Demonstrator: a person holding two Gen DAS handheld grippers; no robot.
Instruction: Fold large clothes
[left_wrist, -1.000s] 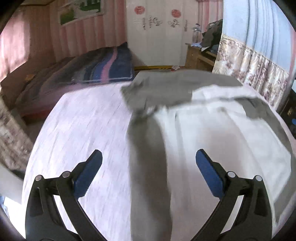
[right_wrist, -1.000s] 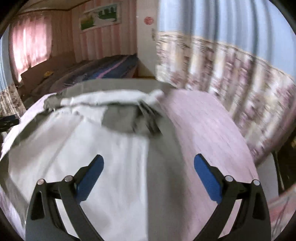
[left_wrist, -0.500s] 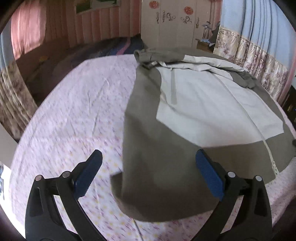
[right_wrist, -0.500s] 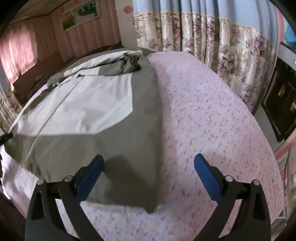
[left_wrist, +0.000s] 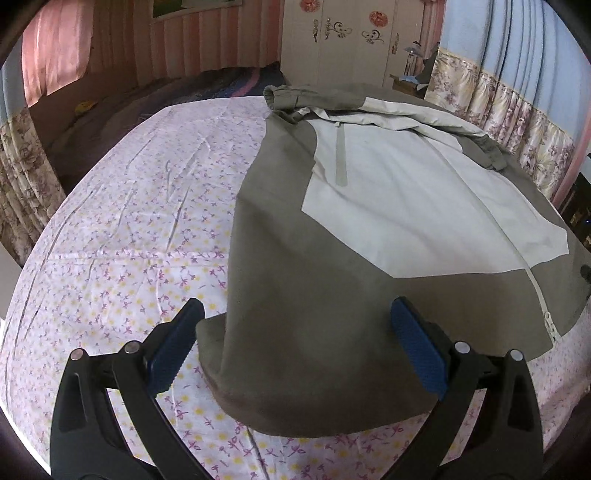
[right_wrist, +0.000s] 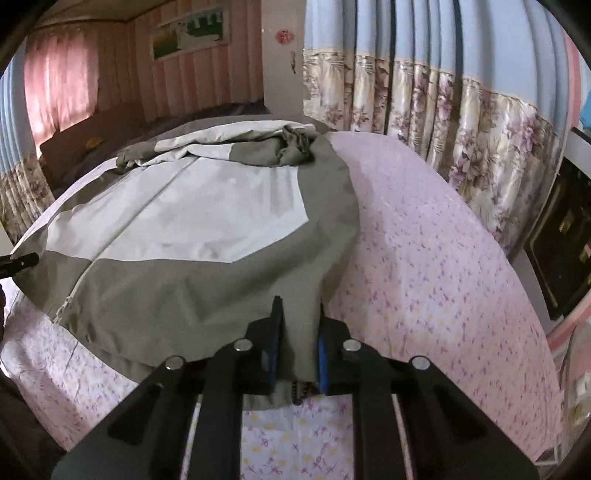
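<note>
The right claw (right_wrist: 295, 350) is clamped on the near hem of the jacket (right_wrist: 207, 273), while the left claw (left_wrist: 295, 347) gapes wide over its other near corner. The jacket lies spread on the bed (left_wrist: 122, 236), its far end seemingly bunched near the curtain (right_wrist: 461, 122).

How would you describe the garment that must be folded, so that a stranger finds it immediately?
Look at the bed with the floral sheet. The jacket lies spread on it, its near hem corner clamped in the right hand-held gripper. It is the only olive-grey garment with a large pale panel and a white zipper.
</note>
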